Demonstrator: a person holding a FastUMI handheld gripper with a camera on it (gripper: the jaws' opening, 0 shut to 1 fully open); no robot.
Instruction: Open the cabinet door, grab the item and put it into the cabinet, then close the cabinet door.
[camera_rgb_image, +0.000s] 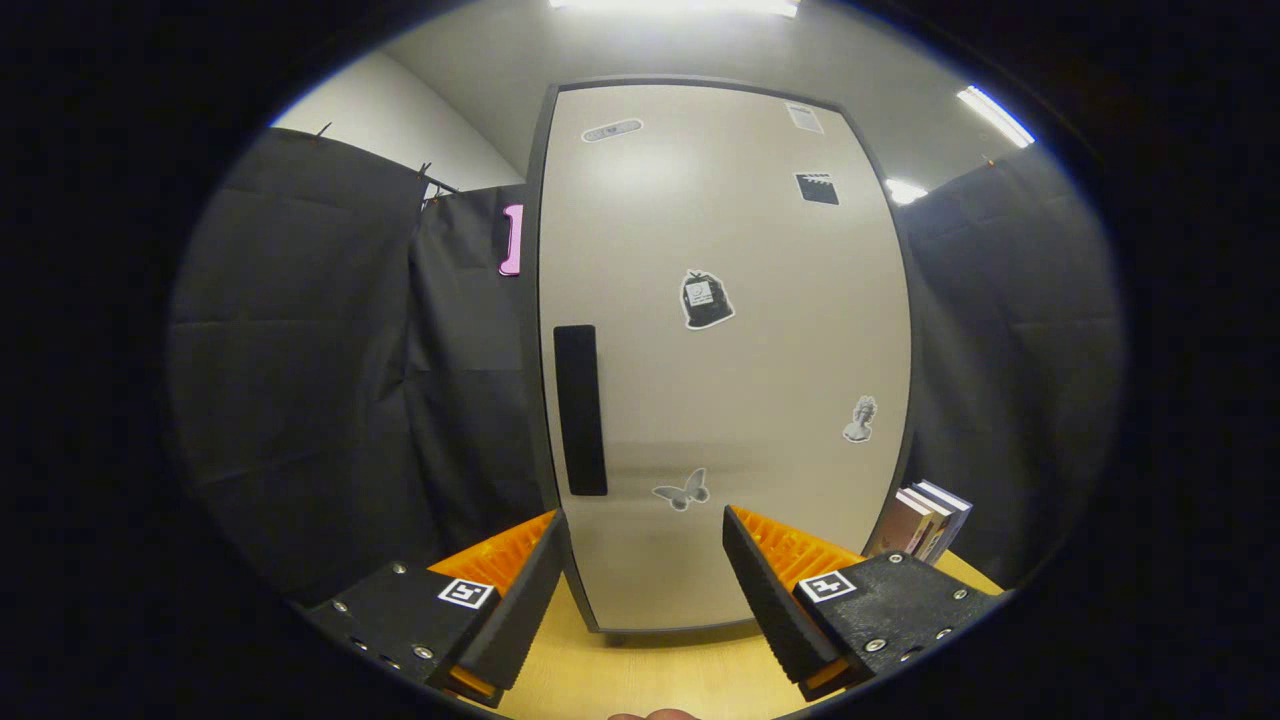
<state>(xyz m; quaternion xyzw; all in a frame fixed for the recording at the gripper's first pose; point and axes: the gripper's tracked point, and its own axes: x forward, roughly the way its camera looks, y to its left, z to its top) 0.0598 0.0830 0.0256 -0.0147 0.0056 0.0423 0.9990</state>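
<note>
beige cabinet door (725, 350) shut, just ahead of open gripper (645, 560).

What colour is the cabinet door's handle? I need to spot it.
Black, on the pale door; handle in gripper view.

I am seeing a smooth, slightly shiny cabinet door (720, 350), a wooden table (650, 670), and ridged pads (765, 590) on my open fingers.

A: Room check?
B: Black cloth (300, 370) hung on both sides, clipped along the top. Pale wall (400, 120) and grey ceiling (520, 50) above it.
A: Lighting?
B: Ceiling strip lights (990, 113), all on.
A: Surface?
B: Light wood surface (650, 670), books (930, 520) standing by the right drape.
</note>
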